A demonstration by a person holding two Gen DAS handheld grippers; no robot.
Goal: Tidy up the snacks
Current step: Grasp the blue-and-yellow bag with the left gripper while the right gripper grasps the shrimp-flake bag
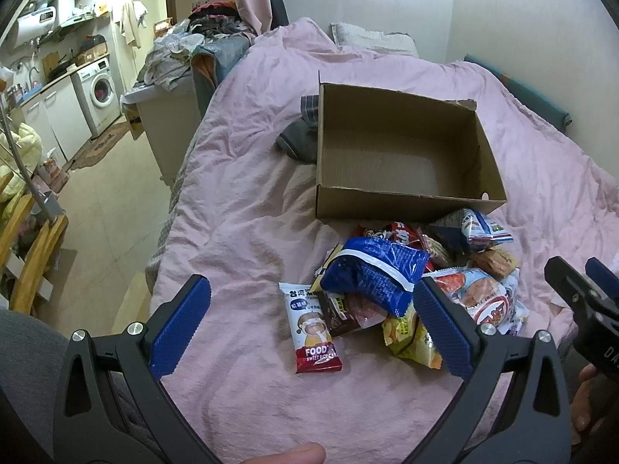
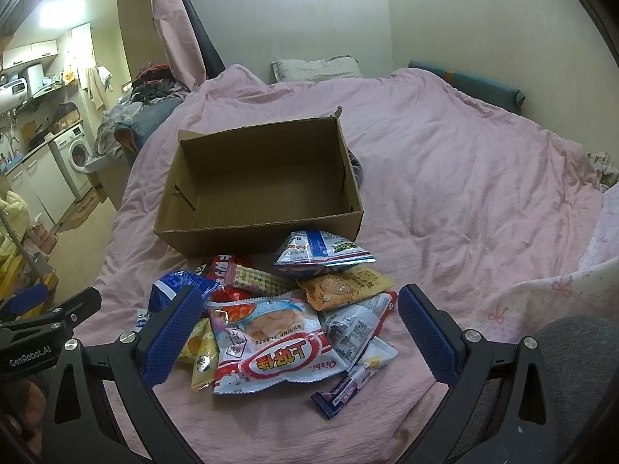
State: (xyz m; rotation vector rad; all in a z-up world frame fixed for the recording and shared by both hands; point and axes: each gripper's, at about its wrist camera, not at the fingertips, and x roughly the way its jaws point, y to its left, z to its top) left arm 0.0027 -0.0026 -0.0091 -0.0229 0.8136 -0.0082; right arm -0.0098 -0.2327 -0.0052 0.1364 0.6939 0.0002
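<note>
An empty open cardboard box [image 1: 402, 197] [image 2: 255, 232] sits on a pink bed cover. A pile of snack packets lies just in front of it: a blue bag [image 1: 375, 266], a white and red "FOOD" bar [image 1: 313, 328], a shrimp flakes bag [image 2: 271, 340], a blue and white bag [image 2: 321, 251], a purple bar [image 2: 344, 390]. My left gripper [image 1: 309, 321] is open above the near left side of the pile. My right gripper [image 2: 301, 332] is open over the shrimp flakes bag. Both hold nothing.
The pink cover [image 1: 247, 201] spans the bed, with a pillow [image 1: 371, 38] at the far wall. Dark socks [image 1: 300, 139] lie left of the box. The bed's left edge drops to the floor [image 1: 100, 201]; a kitchen with a washing machine [image 1: 98, 89] lies beyond.
</note>
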